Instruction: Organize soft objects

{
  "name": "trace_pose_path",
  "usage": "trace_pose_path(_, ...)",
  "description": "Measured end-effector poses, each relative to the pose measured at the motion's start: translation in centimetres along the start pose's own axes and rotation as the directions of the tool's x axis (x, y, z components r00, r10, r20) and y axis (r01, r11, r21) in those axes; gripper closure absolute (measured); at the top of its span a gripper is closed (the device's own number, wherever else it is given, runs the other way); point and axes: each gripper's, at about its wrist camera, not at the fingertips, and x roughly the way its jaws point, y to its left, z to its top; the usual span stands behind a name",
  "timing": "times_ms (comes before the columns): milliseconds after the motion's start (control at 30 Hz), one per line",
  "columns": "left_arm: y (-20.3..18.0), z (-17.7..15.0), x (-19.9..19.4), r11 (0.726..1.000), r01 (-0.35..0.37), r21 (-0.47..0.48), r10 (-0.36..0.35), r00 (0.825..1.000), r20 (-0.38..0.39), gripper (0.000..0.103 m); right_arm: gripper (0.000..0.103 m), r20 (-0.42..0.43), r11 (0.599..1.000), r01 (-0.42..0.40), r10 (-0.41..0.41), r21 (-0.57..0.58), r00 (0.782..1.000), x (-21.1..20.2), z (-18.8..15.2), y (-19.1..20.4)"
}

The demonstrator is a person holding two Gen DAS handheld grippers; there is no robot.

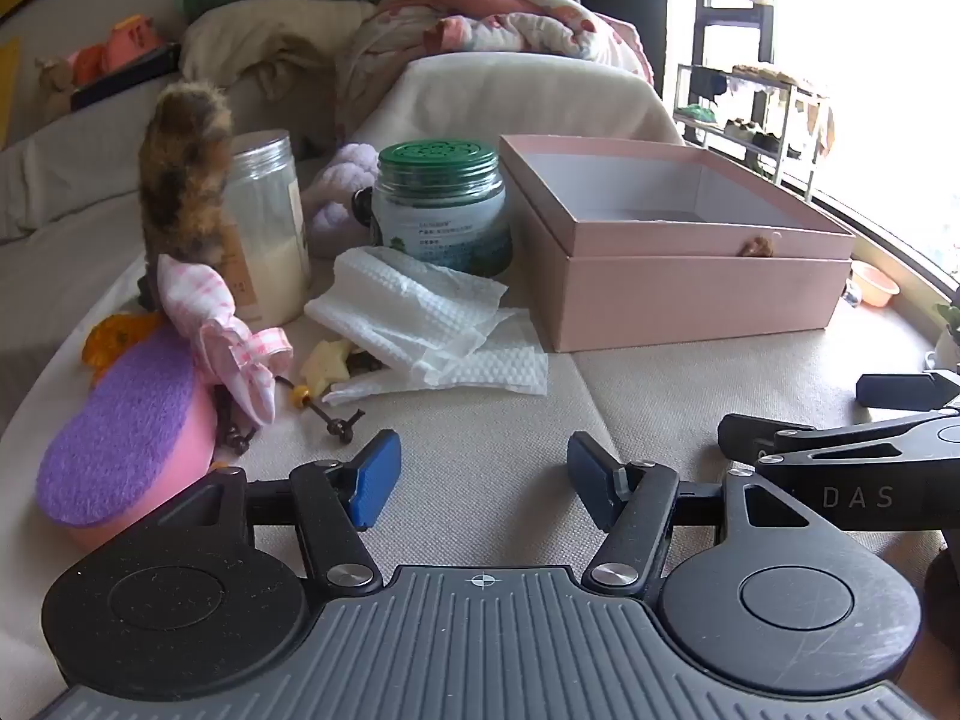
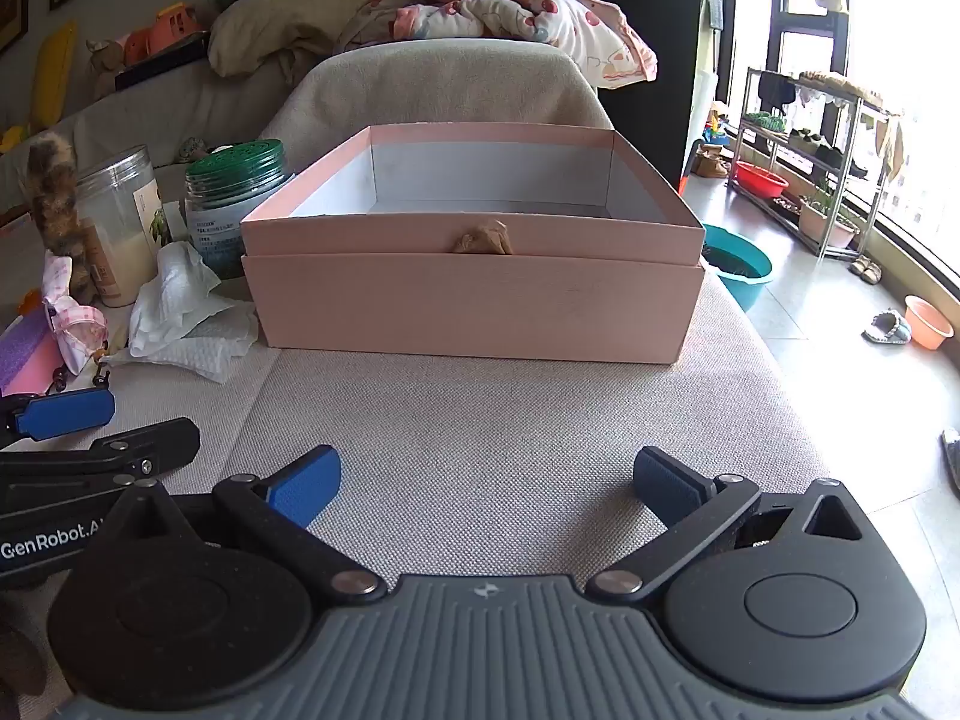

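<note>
Both tongs, left [image 1: 483,477] and right [image 2: 486,489], stood wide and empty; soft items [image 1: 231,330] crowded the jars [image 1: 270,222] left of the pink box [image 2: 474,276], so a careless reach risked toppling one.

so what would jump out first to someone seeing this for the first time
The open pink box fills the middle of the right wrist view, empty as far as can be seen, with a small tan knot on its front. Left of it lies a clutter: crumpled white wipes, two jars, a furry tail and a purple-topped sponge. Both grippers hover open over the beige cushion.
</note>
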Motion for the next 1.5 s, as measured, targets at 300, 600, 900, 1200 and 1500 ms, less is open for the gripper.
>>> trace_pose_path(300,0.0,0.0,0.0,1.0,-0.001,0.001,0.001,1.0,0.0,0.035,0.0,-0.001,1.0,-0.001,0.001,0.001,1.0,-0.01,0.0,0.0)
trace_pose_path(600,-0.01,0.0,0.0,1.0,-0.001,0.001,0.001,1.0,0.0,0.035,0.0,-0.001,1.0,-0.001,0.001,0.001,1.0,-0.01,0.0,0.01)
trace_pose_path(900,0.05,-0.01,0.0,1.0,-0.001,0.001,0.001,1.0,0.0,0.035,0.0,-0.001,1.0,-0.002,0.002,0.002,1.0,0.02,0.0,0.01)
trace_pose_path(1200,0.06,0.0,0.0,1.0,0.0,0.0,0.0,1.0,0.0,0.035,0.0,-0.001,1.0,-0.002,0.002,0.001,1.0,0.03,0.01,0.05)
trace_pose_path(1500,0.06,-0.01,0.0,1.0,-0.001,0.001,0.001,1.0,0.0,0.035,0.0,-0.001,1.0,-0.002,0.002,0.002,1.0,0.04,0.0,0.09)
